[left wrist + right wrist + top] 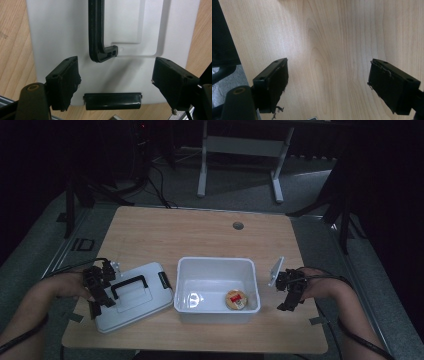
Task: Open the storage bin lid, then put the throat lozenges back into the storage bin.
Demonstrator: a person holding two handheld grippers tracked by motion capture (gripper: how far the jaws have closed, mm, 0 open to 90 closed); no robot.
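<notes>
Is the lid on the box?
No, the lid lies on the table left of the open box.

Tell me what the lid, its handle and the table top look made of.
Lid: probably plastic, white, smooth with a matte sheen and moulded recesses. Handle: likely black plastic, glossy, with moulded ends. Table top: wood or wood-look laminate, pale with visible grain; which one is unclear.

Black hand-held gripper (98,290), trailing cable
</notes>
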